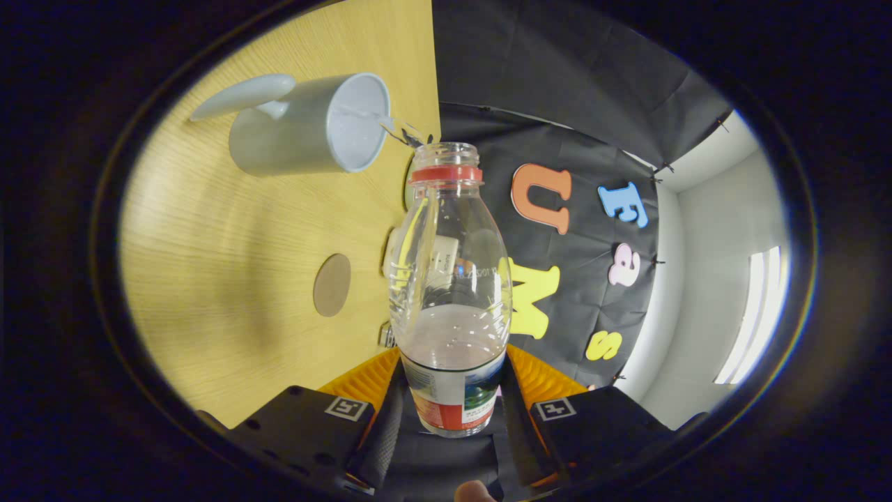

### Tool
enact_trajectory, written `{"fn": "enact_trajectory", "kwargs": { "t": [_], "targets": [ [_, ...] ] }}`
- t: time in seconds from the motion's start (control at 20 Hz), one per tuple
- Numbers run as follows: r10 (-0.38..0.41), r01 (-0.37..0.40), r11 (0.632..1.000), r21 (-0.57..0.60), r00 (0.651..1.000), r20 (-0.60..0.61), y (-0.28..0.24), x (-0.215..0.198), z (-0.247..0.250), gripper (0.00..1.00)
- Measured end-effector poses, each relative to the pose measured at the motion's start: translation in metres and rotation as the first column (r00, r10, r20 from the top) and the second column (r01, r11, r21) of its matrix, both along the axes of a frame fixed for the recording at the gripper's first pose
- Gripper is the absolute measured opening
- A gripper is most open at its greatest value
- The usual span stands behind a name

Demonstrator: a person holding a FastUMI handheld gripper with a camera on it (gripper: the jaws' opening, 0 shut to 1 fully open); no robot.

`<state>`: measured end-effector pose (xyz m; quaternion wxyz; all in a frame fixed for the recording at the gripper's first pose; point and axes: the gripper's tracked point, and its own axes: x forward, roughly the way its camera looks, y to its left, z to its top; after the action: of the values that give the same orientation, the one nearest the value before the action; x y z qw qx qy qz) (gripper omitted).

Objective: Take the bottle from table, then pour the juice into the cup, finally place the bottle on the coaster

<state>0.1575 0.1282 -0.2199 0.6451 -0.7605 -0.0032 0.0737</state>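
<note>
My gripper (451, 390) is shut on a clear plastic bottle (449, 279), both fingers pressing its labelled lower part. The bottle has a red neck ring and no cap, and it holds a little pale liquid that pools near its base. The whole view is rolled sideways, so the bottle is tipped over the wooden table (230, 279). Its open mouth points toward the rim of a white mug (313, 125), with a thin splash showing between mouth and rim. A round brown coaster (332, 284) lies on the table beside the bottle's body, short of the mug.
The mug's handle (244, 94) sticks out on its far side. The table's edge (418, 104) runs just behind the bottle, with the black cloth wall beyond. Small pale objects (439, 259) show through the bottle near that edge. A bright window (756, 317) sits off to the side.
</note>
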Motion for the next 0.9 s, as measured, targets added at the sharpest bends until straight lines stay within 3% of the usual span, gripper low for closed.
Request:
{"fn": "enact_trajectory", "kwargs": {
  "t": [0.9],
  "targets": [
    [0.017, -0.016, 0.998, -0.058, 1.000, 0.018, 0.005, 0.005, 0.019, 0.73]
  ]
}}
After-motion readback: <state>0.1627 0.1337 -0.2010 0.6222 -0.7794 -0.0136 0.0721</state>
